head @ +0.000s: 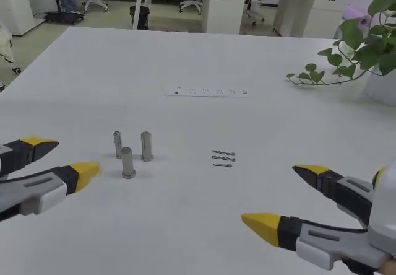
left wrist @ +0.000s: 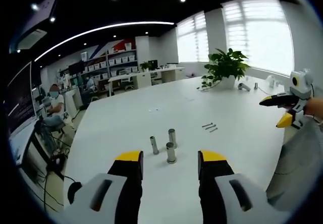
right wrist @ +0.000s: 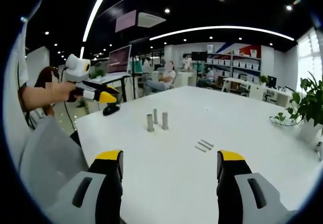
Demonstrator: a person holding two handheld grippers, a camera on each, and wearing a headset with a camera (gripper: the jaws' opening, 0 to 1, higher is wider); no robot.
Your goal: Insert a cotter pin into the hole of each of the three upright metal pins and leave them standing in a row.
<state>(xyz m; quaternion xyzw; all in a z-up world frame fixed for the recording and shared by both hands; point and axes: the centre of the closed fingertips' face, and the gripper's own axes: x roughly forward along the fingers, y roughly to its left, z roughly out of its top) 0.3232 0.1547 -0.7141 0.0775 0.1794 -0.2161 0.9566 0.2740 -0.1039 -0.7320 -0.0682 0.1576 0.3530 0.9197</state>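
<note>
Both wide open and empty, left tongs and right tongs. The cotter pins lie left-to-right on the tabletop, far-left of the right tongs, which look nearer.

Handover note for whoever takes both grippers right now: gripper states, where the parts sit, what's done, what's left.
Left gripper: open, empty, hovering left of the work.
Right gripper: open, empty, hovering at the near right.
Three metal pins stand upright on the table in a loose triangle, not a row.
Three cotter pins lie side by side to their right, none inserted.
Done: nothing.
Left: insert all three cotter pins, then line up the metal pins.
</note>
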